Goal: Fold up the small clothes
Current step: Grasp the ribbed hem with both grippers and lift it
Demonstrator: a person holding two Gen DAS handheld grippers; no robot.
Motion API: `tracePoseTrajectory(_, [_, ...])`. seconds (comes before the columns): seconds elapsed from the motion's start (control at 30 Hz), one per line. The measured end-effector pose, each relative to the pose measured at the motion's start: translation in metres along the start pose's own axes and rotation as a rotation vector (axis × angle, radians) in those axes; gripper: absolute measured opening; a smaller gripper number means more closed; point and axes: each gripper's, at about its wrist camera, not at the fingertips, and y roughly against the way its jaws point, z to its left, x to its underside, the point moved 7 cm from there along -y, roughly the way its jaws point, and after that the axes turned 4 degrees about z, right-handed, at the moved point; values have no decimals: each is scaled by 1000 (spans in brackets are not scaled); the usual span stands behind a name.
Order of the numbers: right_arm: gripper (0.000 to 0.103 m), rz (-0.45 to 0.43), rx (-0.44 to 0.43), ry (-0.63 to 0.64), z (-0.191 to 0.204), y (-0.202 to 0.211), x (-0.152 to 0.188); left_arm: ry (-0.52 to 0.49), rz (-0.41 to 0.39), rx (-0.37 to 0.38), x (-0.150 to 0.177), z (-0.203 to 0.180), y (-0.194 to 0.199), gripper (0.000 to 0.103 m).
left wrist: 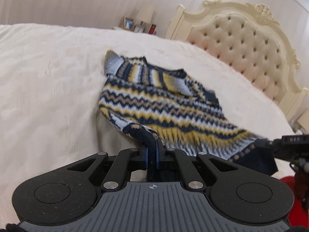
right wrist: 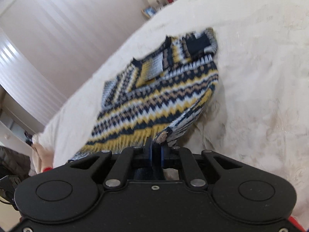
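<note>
Small knit sweater [left wrist: 154, 104] lies on the bed [left wrist: 48, 77], near hem lifted off the cover. Left hand-held gripper [left wrist: 152, 150] is clenched on the left hem corner; right hand-held gripper [right wrist: 155, 147] is clenched on the right hem corner, dark ribbing pinched between the pads. The sweater stretches straight ahead of both grippers, long axis running away from them toward the collar and headboard [left wrist: 241, 48]. Sleeves look already tucked across the chest, though motion blur makes that unsure. Both hands sit equally near the hem; the likely next move carries the hem forward over the collar end.
</note>
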Motion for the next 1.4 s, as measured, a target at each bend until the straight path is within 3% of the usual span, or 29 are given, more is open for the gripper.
tracePoseTrajectory(0.7, [14,-110,-91,-52,2,17,-15,29,-79,20,-34,6,8,6])
tracePoseTrajectory(1.07, [14,-220,-146,-23,22,-2,-85,-2,-179,35,-98,-1,-2,6])
tracePoseTrajectory(1.4, [14,-286,-146,-42,14,-43,-154,-36,-232,16,-162,-6,-42,6])
